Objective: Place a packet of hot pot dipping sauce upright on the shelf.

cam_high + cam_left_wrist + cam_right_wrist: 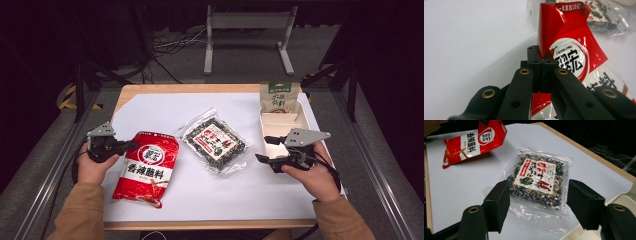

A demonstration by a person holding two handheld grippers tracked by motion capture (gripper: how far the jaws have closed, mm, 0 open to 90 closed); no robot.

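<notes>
A red and white seasoning packet (147, 167) lies at the left of the white table sheet. My left gripper (127, 145) is shut on its upper left edge. In the left gripper view the two pads (535, 63) press together on the packet's folded red rim (564, 47). The right gripper view shows that end of the red packet (471, 143) raised off the sheet. A clear packet of dark dried flakes (216, 141) lies flat at the centre. My right gripper (266, 149) stands open just to its right, and the clear packet (536, 180) lies beyond its empty jaws.
A white divided tray (282, 131) sits at the right edge, with a green and beige pouch (279, 96) standing in its far compartment. The tray's corner (624, 197) is beside my right jaw. A metal stand (248, 22) and cables are on the floor beyond the table.
</notes>
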